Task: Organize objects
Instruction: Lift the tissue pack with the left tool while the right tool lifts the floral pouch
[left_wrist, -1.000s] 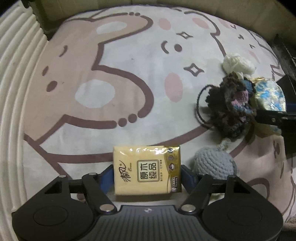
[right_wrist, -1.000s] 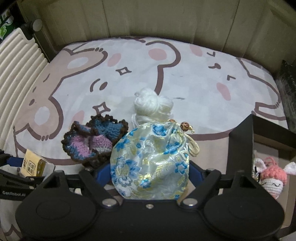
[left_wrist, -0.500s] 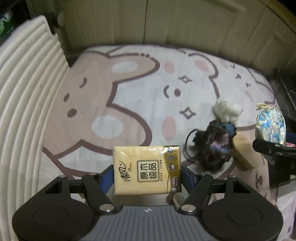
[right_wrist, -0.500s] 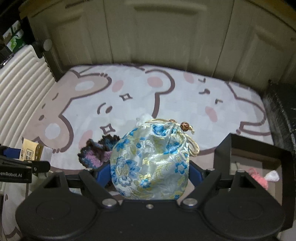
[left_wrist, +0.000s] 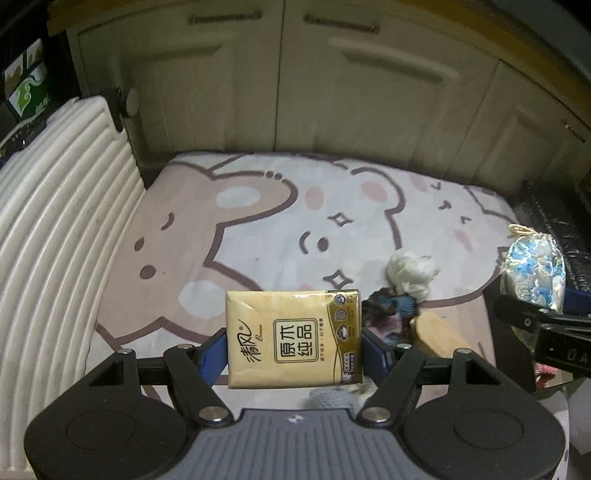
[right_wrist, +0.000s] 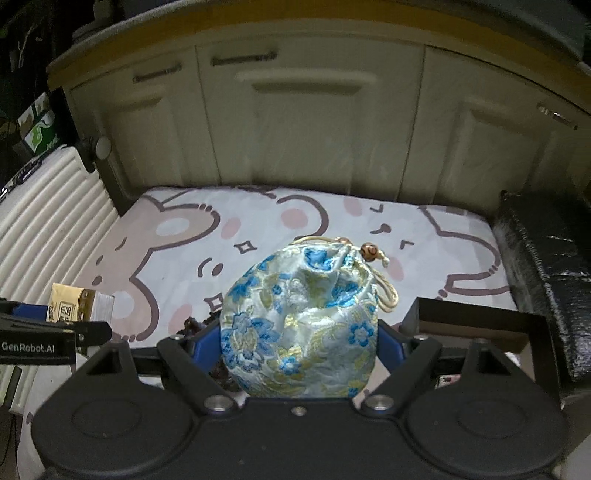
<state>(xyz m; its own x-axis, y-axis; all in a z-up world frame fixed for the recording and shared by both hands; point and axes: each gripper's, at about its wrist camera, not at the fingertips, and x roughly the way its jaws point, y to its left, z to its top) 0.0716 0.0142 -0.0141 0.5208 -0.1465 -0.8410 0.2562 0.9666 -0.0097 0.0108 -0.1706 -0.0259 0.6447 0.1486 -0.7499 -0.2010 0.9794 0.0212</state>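
The left gripper clamps a yellow tissue pack between its blue pads, held above a bear-print mat; the right gripper grips a floral drawstring pouch; white yarn and a dark crochet piece lie on the mat below, beside a black box; cream cabinet doors stand behind.

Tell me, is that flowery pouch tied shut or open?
Shut: the flowery pouch has its mouth gathered tight, its beaded cord hanging beside.

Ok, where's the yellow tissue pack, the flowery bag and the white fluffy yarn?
tissue pack (left_wrist: 293, 338), left wrist view, middle of its printed front.
flowery bag (right_wrist: 301, 325), right wrist view, middle of its cloth belly.
white yarn (left_wrist: 410, 271), left wrist view, middle of the bundle.
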